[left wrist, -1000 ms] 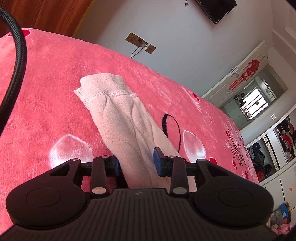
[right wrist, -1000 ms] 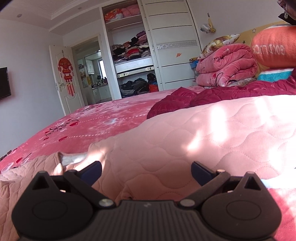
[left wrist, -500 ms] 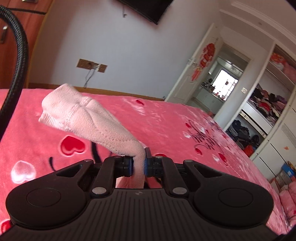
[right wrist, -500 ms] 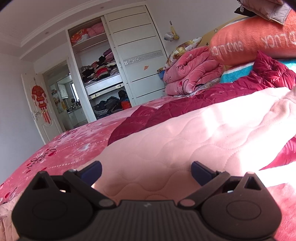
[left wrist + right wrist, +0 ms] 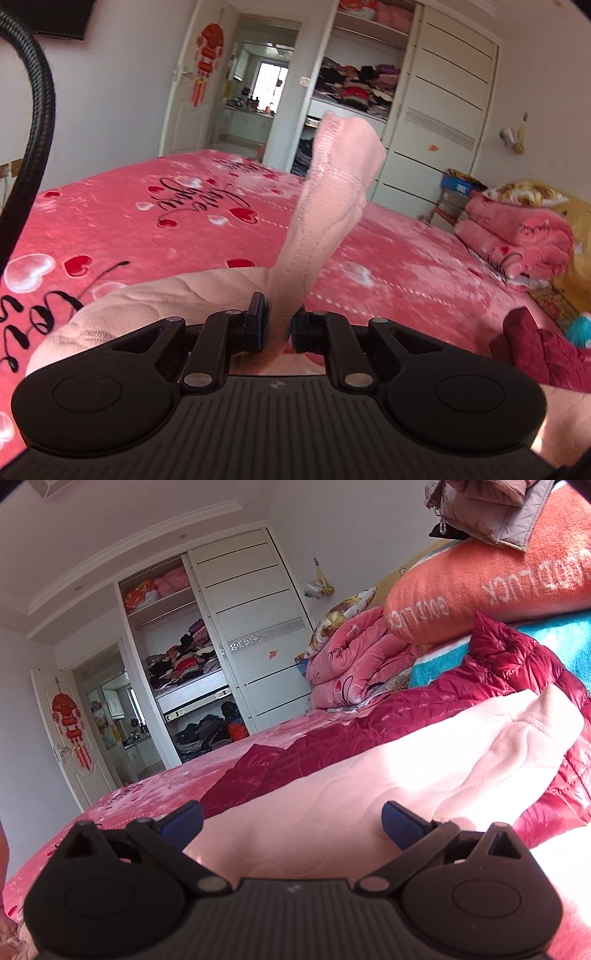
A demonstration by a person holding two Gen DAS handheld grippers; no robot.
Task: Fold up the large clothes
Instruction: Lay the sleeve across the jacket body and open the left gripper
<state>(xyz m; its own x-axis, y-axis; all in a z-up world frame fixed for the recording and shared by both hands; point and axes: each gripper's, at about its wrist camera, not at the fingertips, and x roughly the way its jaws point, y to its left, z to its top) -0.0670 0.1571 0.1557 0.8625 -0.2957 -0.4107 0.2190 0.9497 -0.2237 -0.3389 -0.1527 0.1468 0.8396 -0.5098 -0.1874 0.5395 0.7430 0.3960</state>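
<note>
A pale pink quilted garment lies on the red heart-print bed cover [image 5: 110, 221]. My left gripper [image 5: 279, 326] is shut on one sleeve [image 5: 325, 206] of it and holds the sleeve lifted, its cuff end standing up in the air. More of the garment bulges at the lower left of the left wrist view [image 5: 147, 299]. My right gripper [image 5: 291, 821] is open and empty, low over the garment's body [image 5: 388, 775], which spreads under and ahead of it.
A dark red quilted jacket [image 5: 369, 731] lies just beyond the pink garment. Folded pink blankets [image 5: 351, 668], an orange pillow [image 5: 480, 579] and a teal cloth [image 5: 554, 646] pile at the bed head. An open wardrobe [image 5: 192, 679] and door [image 5: 207, 85] stand behind.
My left gripper closed on the sleeve, lifted it off the bed and swung it round toward the wardrobe side. My right gripper stayed open and tilted toward the bed head.
</note>
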